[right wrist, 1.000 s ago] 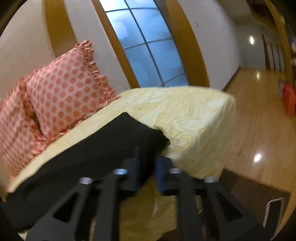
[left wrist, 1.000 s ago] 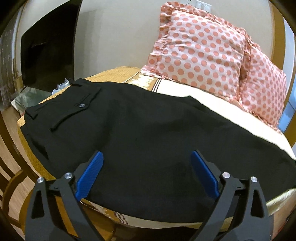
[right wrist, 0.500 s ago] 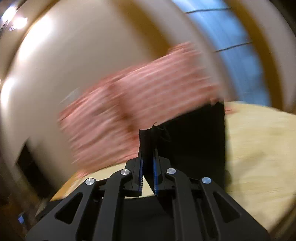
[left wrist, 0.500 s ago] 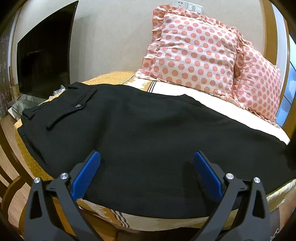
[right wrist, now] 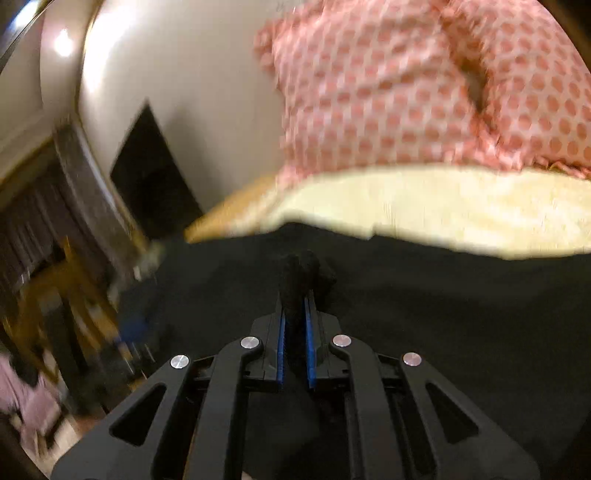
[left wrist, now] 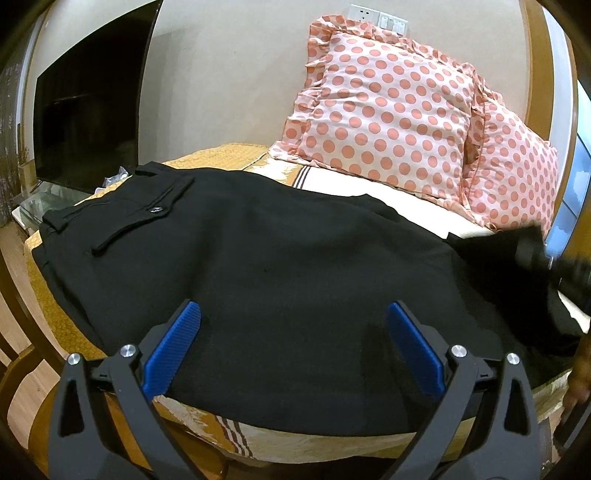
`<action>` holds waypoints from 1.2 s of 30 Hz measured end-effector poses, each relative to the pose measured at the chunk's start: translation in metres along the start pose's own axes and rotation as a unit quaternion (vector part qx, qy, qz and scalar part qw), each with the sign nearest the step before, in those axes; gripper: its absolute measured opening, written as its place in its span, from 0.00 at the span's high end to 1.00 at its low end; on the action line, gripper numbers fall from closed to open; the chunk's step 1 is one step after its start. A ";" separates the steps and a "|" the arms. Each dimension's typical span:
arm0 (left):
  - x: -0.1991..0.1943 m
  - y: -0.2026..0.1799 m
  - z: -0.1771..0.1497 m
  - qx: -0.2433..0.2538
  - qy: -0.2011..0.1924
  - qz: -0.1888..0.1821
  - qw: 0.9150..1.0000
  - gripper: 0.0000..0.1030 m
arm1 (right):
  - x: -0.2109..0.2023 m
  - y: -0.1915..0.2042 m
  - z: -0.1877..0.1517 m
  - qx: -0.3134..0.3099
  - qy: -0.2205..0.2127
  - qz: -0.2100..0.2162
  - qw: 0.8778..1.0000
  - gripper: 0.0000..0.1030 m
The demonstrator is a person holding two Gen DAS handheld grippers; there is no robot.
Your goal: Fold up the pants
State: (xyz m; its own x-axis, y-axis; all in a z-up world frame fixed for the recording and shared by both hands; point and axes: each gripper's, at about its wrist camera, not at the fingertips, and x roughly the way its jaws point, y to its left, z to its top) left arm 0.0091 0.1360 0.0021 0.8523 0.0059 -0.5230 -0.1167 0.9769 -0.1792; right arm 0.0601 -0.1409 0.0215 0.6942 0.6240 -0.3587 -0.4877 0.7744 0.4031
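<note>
Black pants (left wrist: 280,266) lie spread flat across the bed (left wrist: 332,439), waistband toward the left end near the dark screen (left wrist: 88,118) on the wall, back pocket with its button (left wrist: 153,210) facing up. Fabric covers most of the yellow patterned bedspread; a striped edge of the spread shows below the near hem. Left claw (left wrist: 291,347): blue-padded fingers (left wrist: 173,347) stand wide apart, nothing between them, hovering over the near edge of the pants around mid-length; whether the tips touch the cloth cannot be told. Right claw (right wrist: 295,314): jaws drawn together, clamped on a bunched fold of the black pants (right wrist: 406,314), a knot of fabric sticking up just past the fingertips. Right wrist view is heavily motion-blurred; the rest of the black cloth lies below and ahead of the claw, pale bedspread (right wrist: 443,206) beyond it. In the left wrist view the right end of the pants is lifted off the bed and doubled back over itself, with a dark blurred shape (left wrist: 546,254) at the lifted part, likely the right claw, detail not resolvable. Two pink pillows (left wrist: 391,110) with coral polka dots and ruffled edges stand propped against the wall at the far side of the bed, well apart from the left claw. Pillows (right wrist: 424,85) also fill the upper right of the right wrist view. Wall sockets (left wrist: 376,16) sit above the pillows.
</note>
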 end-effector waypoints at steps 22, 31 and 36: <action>-0.045 0.120 0.028 -0.211 -0.039 0.030 0.976 0.03 | 0.023 0.077 -0.068 -0.216 0.088 0.061 0.971 0.47; -0.026 0.143 0.029 -0.269 -0.003 0.003 0.963 0.26 | 0.033 0.014 -0.047 -0.093 0.082 -0.025 0.992 0.47; -0.025 0.141 0.025 -0.272 0.002 0.027 0.962 0.53 | 0.031 0.012 -0.048 -0.093 0.078 -0.029 0.992 0.47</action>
State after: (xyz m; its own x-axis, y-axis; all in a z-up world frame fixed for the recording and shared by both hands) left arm -0.0159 0.2790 0.0108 0.8360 0.0512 -0.5464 -0.4104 0.7193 -0.5605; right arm 0.0503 -0.1072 -0.0248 0.6413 0.5745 -0.5086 -0.5483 0.8068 0.2200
